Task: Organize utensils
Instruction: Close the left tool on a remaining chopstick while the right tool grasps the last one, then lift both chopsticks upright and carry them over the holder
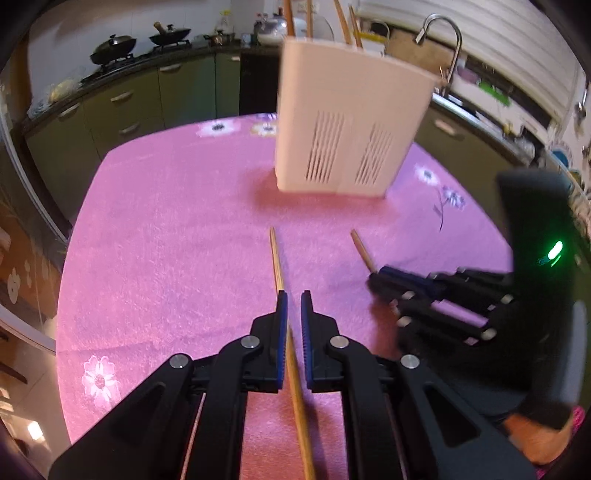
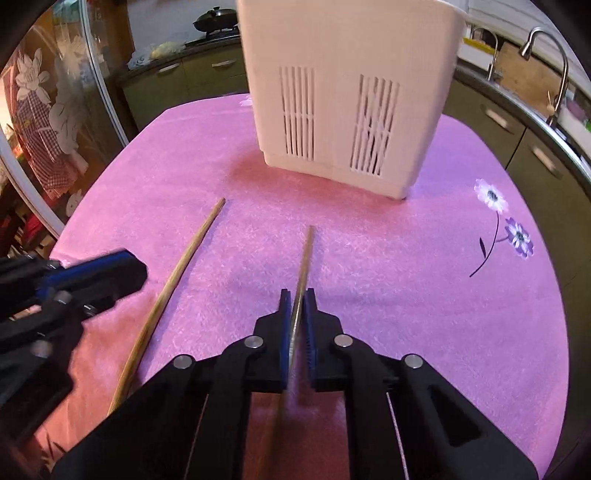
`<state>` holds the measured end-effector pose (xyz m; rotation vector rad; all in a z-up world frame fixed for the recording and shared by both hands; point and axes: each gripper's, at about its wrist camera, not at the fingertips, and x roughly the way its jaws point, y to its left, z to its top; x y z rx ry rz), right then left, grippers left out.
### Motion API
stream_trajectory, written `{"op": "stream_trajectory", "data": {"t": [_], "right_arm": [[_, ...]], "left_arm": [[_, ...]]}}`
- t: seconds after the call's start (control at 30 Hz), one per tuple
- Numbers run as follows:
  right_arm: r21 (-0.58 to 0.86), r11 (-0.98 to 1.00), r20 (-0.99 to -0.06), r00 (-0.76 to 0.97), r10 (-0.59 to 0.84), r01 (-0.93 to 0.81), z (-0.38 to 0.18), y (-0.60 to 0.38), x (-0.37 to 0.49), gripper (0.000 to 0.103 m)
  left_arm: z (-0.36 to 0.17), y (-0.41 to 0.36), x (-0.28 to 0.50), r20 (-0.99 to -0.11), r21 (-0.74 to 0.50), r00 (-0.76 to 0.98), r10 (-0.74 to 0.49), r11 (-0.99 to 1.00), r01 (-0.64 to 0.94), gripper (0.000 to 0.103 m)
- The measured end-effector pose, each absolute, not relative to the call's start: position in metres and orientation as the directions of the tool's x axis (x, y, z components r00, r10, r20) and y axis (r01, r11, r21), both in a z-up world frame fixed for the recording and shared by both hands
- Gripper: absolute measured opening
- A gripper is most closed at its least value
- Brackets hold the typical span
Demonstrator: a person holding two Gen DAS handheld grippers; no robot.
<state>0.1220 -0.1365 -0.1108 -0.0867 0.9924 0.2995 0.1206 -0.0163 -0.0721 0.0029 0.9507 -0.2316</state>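
- Pink flowered cloth covers the table in front of us, with green kitchen cabinets, two woks on a stove and a sink tap behind it.
- Our left gripper tilts steeply down toward the cloth, jaws nearly together around a wooden chopstick that runs back between the blue pads.
- Our right gripper tilts down just as steeply, jaws pressed onto a second chopstick whose tip points at the holder.
- From the right wrist view, the left gripper sits at the left edge, just beside the first chopstick.
- Straight ahead of both grippers a white utensil holder with slotted sides stands upright on the cloth, well apart from both chopstick tips.
- Several wooden sticks rise from its top.
- Between the chopstick tips and the holder we see only cloth.
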Motion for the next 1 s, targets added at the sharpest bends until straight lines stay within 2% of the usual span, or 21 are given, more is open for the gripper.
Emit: {"op": "stream_trajectory", "data": {"t": [0.13,0.33,0.4,0.5,0.57,0.6,0.63,0.83,1.0], "right_arm": [[0.114,0.957,-0.826,0.51,0.24,-0.265,-0.106,-0.154,0.122,0.006],[0.148,0.955,-0.772,0.573,0.275,-0.258,-0.073,-0.175,0.117,0.006],[0.161,0.953,-0.758,0.586,0.285,-0.256,-0.066,-0.178,0.115,0.006],[0.178,0.951,-0.743,0.599,0.3,-0.254,-0.054,-0.182,0.113,0.006],[0.194,0.947,-0.739,0.597,0.312,-0.255,-0.052,-0.186,0.113,0.006],[0.202,0.946,-0.737,0.597,0.317,-0.254,-0.051,-0.188,0.113,0.006],[0.21,0.944,-0.732,0.599,0.323,-0.253,-0.051,-0.19,0.113,0.006],[0.246,0.934,-0.681,0.64,0.357,-0.259,-0.032,-0.2,0.104,0.006],[0.272,0.921,-0.64,0.662,0.39,-0.28,-0.01,-0.205,0.096,0.006]], "left_arm": [[-0.084,-0.022,0.123,-0.827,-0.091,0.53,-0.187,0.975,0.202,0.008],[-0.095,-0.027,0.131,-0.844,-0.073,0.512,-0.163,0.979,0.191,0.024],[-0.1,-0.027,0.135,-0.857,-0.069,0.491,-0.154,0.98,0.186,0.034],[-0.101,-0.032,0.135,-0.861,-0.037,0.492,-0.132,0.98,0.197,0.039],[-0.101,-0.034,0.135,-0.859,-0.028,0.496,-0.127,0.979,0.201,0.038],[-0.101,-0.034,0.136,-0.855,-0.017,0.504,-0.119,0.979,0.202,0.02],[-0.1,-0.033,0.136,-0.852,-0.019,0.509,-0.123,0.979,0.205,0.008],[-0.092,-0.026,0.136,-0.836,-0.055,0.524,-0.165,0.974,0.219,0.006],[-0.06,-0.021,0.125,-0.787,-0.067,0.586,-0.193,0.971,0.23,0.006]]}}
